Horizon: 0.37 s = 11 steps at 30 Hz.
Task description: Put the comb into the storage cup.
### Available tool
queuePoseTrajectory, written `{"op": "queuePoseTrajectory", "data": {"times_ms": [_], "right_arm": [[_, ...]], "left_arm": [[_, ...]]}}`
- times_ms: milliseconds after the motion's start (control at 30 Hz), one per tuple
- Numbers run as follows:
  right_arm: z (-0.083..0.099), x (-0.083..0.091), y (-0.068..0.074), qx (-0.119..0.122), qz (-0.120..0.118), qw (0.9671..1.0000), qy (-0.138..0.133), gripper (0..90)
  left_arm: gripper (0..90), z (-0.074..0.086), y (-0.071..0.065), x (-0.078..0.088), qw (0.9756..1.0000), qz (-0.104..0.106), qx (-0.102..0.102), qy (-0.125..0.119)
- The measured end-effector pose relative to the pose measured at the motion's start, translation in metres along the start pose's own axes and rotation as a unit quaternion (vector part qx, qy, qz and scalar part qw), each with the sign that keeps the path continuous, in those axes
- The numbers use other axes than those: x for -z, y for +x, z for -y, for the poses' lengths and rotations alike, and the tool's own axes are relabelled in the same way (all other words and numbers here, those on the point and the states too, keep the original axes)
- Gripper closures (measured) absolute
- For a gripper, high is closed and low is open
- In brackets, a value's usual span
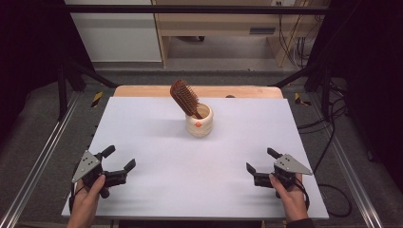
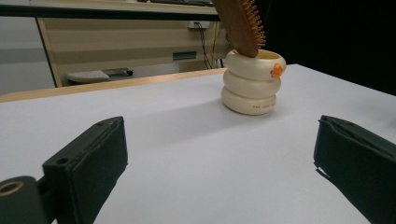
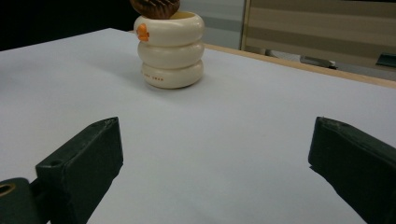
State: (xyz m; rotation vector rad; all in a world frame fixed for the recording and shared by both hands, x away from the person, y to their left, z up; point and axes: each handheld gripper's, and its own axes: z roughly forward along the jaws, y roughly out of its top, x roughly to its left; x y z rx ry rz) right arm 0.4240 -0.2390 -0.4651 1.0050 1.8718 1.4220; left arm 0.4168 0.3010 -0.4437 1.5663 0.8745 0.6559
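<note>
A cream ringed cup (image 1: 199,121) (image 2: 252,86) (image 3: 169,51) with a small orange mark stands near the table's far middle. A brown wooden hairbrush (image 1: 185,98) (image 2: 242,23) (image 3: 155,7) stands handle-down in it, its bristled head leaning up to the left. My left gripper (image 1: 119,158) (image 2: 219,163) rests open at the near left, nothing between its jaws. My right gripper (image 1: 262,160) (image 3: 215,163) rests open at the near right, also holding nothing. Both are well short of the cup.
A white sheet covers the table (image 1: 157,156), with a wooden edge (image 1: 142,90) at the far side. Metal rails (image 1: 38,161) run along both sides. Cables (image 1: 328,142) trail on the floor at right. A wooden desk (image 1: 223,23) stands beyond.
</note>
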Motion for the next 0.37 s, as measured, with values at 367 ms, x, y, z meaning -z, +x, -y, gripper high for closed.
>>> {"op": "queuePoseTrajectory", "data": {"times_ms": [367], "right_arm": [[-0.004,-0.006,0.006,-0.003,-0.013,0.9998,-0.012,3.7]], "left_arm": [[3.0,-0.002,-0.015,-0.007,0.999,-0.027,-0.033,-0.011]]}}
